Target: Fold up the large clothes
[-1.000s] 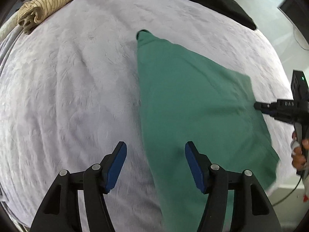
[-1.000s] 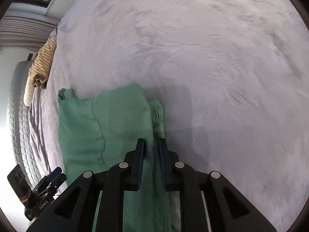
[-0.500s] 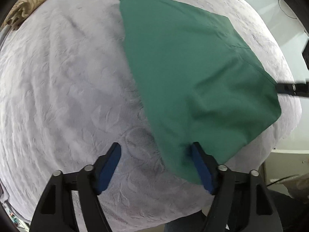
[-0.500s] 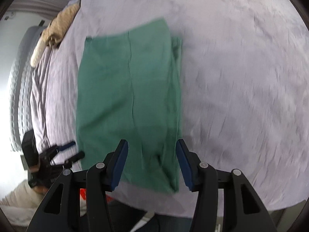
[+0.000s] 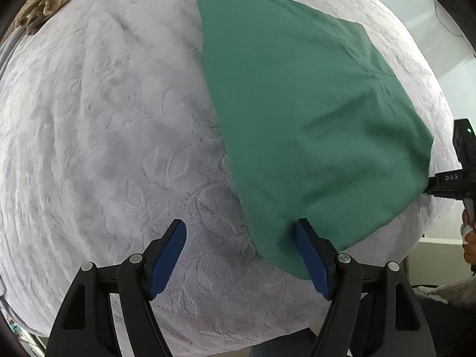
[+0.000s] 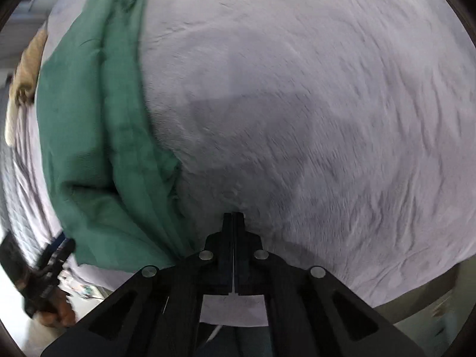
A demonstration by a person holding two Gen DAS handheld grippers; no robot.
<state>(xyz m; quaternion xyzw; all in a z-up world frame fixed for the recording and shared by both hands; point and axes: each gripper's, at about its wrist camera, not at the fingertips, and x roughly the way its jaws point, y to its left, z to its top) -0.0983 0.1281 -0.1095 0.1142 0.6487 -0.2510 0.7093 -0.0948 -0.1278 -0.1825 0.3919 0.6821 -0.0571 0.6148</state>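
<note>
While the green garment (image 5: 309, 113) lay folded into a long panel on the pale grey bedspread (image 5: 104, 136), both tools hung over the near end of the bed. The left gripper (image 5: 241, 253) stood released, its blue pads (image 5: 166, 255) spread wide; the garment's near left corner lay between them, close against the right pad, though nothing was pinched. From the right wrist view the right gripper (image 6: 233, 217) was clenched, its jaws pressed flat together over bare bedspread just right of the cloth. That picture was blurred, so I could not say for certain whether any fabric was caught, but none showed between the tips. The garment there ran up the left side in stacked layers. In the left wrist view the right tool's black tip touched the cloth's near right corner. A striped tan cloth (image 5: 50, 3) sat bunched at the far left edge, well apart from the green one.
</note>
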